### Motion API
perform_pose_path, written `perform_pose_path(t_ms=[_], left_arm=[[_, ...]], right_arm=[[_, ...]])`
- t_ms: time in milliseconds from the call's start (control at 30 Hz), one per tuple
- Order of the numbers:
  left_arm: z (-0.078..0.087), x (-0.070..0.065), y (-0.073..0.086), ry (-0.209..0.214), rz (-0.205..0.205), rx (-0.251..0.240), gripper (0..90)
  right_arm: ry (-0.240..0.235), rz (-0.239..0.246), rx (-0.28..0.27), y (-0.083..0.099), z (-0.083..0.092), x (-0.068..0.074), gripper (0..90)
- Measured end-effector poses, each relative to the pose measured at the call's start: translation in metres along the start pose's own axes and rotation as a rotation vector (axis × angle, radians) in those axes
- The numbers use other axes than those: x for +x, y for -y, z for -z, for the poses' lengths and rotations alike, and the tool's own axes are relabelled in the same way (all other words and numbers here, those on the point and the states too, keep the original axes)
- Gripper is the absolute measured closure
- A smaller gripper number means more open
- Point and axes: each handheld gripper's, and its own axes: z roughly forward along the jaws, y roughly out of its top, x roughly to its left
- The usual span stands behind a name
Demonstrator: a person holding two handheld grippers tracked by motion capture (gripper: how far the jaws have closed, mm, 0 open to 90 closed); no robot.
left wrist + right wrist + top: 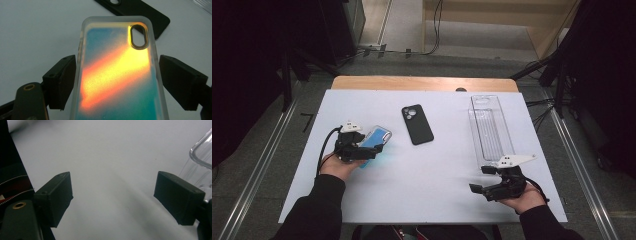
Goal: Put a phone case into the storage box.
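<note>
White table top, black phone case, clear tray (rt side)

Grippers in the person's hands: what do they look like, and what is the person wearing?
Both the left gripper and the right gripper are black, with two chunky, blocky black pads. Each carries a pale three-cornered plate on top. A black cable trails from the left one. The person wears black sleeves.

black sleeves; black claws with white top plates.

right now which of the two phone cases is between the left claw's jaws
The iridescent blue-orange case with clear edges, lifted between the left claw. The plain black case lies flat mid-table, untouched.
</note>
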Motion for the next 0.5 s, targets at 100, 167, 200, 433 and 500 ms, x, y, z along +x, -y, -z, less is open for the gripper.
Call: perform_pose_path(t_ms=[100, 167, 200, 433, 500], left_arm=[[0.005, -0.014, -0.003, 0.022, -0.023, -0.009, 17.6], [0.006, -0.018, -0.003, 0.028, -0.03, -0.011, 17.6], [0.006, -0.022, -0.004, 0.033, -0.031, -0.015, 17.6], [0.008, -0.05, -0.005, 0.06, -0.058, -0.041, 17.6], [0.007, -0.058, -0.004, 0.07, -0.065, -0.046, 17.6]], right_arm=[[0.006, -0.009, -0.006, 0.0, 0.001, 0.0, 13.4], [0.01, -0.017, -0.013, -0.001, 0.001, 0.0, 13.4], [0.01, -0.017, -0.013, -0.001, 0.001, 0.0, 13.4], [0.009, -0.039, -0.019, -0.001, 0.003, 0.0, 13.4], [0.008, -0.041, -0.023, -0.002, 0.004, 0.0, 13.4]])
